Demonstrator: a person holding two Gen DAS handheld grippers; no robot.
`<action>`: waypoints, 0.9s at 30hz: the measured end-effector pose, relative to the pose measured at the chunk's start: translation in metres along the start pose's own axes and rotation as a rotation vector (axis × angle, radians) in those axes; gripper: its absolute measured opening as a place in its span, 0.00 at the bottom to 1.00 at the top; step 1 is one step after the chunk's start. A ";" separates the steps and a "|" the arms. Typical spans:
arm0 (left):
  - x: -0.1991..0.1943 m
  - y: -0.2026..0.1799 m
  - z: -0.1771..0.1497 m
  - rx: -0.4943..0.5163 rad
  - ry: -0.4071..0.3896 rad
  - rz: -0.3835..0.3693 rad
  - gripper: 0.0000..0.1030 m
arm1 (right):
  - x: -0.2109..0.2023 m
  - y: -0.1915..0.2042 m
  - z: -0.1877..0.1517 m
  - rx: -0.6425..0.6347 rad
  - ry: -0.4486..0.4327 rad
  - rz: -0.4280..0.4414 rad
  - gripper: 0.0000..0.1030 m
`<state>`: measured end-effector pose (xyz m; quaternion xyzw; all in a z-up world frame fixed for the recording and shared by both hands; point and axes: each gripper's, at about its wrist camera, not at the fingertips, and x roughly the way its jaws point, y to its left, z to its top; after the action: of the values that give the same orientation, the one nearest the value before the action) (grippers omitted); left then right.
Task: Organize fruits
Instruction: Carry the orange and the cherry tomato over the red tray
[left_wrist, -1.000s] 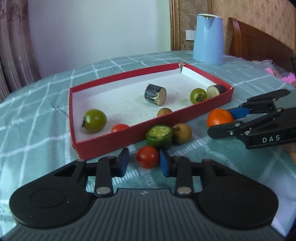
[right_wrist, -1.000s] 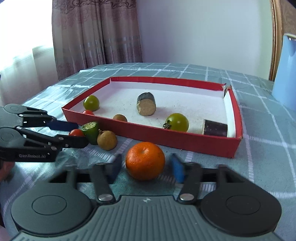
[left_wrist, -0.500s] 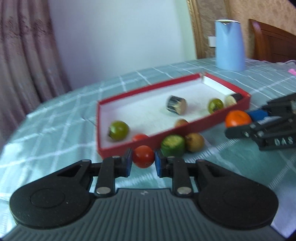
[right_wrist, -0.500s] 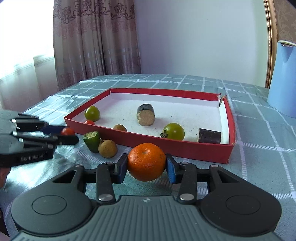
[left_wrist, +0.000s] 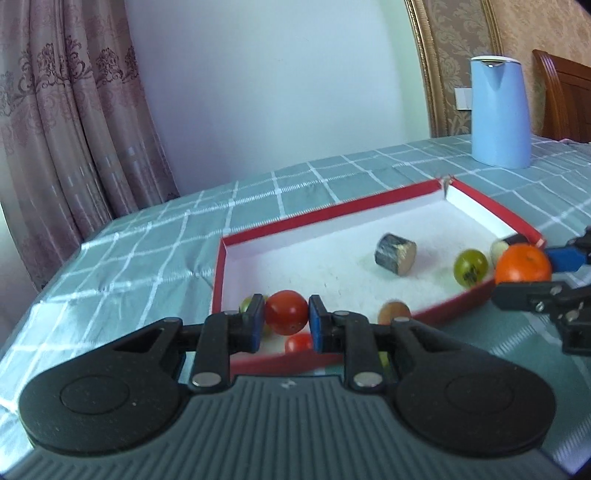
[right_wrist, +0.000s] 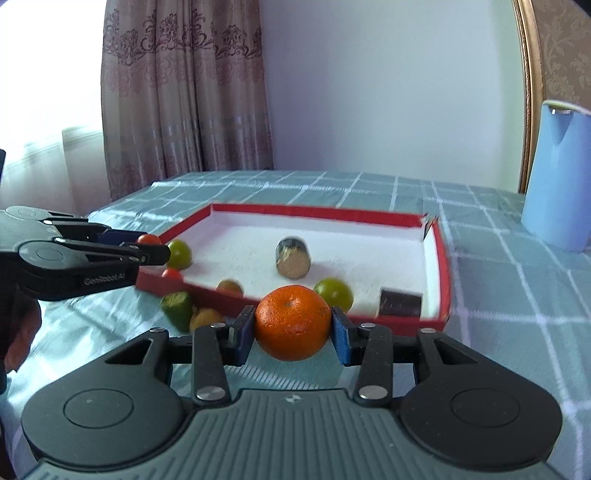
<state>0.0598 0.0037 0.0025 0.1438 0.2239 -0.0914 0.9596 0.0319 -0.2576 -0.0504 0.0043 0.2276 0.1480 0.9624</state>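
Currently, the left gripper is closed on a small round red tomato, held above the near left corner of the shallow red cardboard tray. The right gripper clamps a round orange mandarin and holds it raised just outside the tray's near wall. A cut green vegetable piece lies on the checked teal tablecloth.

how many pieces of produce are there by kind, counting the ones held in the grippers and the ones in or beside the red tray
red tomatoes: 2
green tomatoes: 2
green cut piece: 1
orange: 1
small brown fruits: 2
dark cut pieces: 2
total: 10
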 end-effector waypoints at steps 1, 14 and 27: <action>0.004 -0.001 0.003 0.000 -0.002 0.007 0.22 | 0.002 -0.002 0.005 -0.005 -0.007 -0.014 0.41; 0.070 -0.009 0.035 -0.029 0.036 0.068 0.22 | 0.080 -0.039 0.053 0.025 0.030 -0.168 0.41; 0.121 -0.007 0.043 -0.082 0.134 0.088 0.22 | 0.128 -0.060 0.055 0.078 0.125 -0.215 0.41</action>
<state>0.1823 -0.0299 -0.0173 0.1200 0.2848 -0.0302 0.9506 0.1822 -0.2754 -0.0616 0.0079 0.2920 0.0351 0.9557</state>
